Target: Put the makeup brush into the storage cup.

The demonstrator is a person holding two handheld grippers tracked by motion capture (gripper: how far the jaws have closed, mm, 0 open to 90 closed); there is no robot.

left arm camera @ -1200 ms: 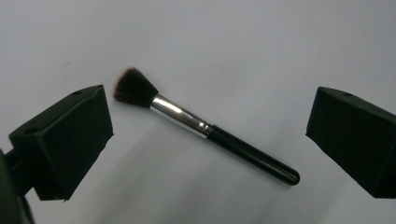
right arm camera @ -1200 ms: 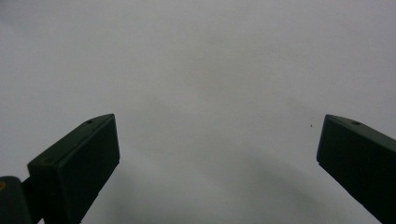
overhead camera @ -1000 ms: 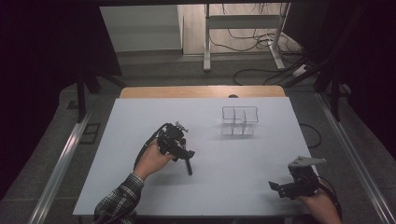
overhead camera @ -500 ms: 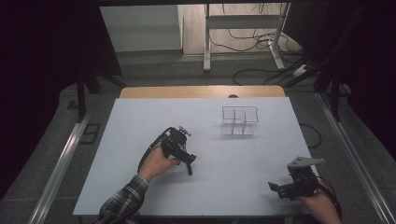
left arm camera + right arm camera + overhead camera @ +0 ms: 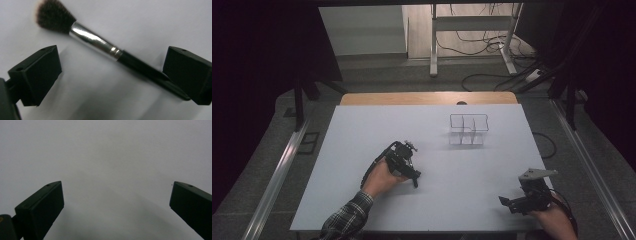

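A makeup brush with dark bristles, a silver ferrule and a black handle lies flat on the white table. My left gripper is open and hovers close over it. The brush runs slantwise between the two jaws, and its handle end reaches the right jaw. From above, the left gripper is at the table's middle left, held in a hand with a plaid sleeve. My right gripper stands open near the front right corner, and in its own view the right gripper has bare table between its jaws.
A clear compartmented organiser stands on the table's far right part. A wooden strip borders the far edge. Cables and a stand's legs lie on the floor beyond the table.
My left gripper has shifted a little to the right and toward the front edge. The right gripper has stayed put.
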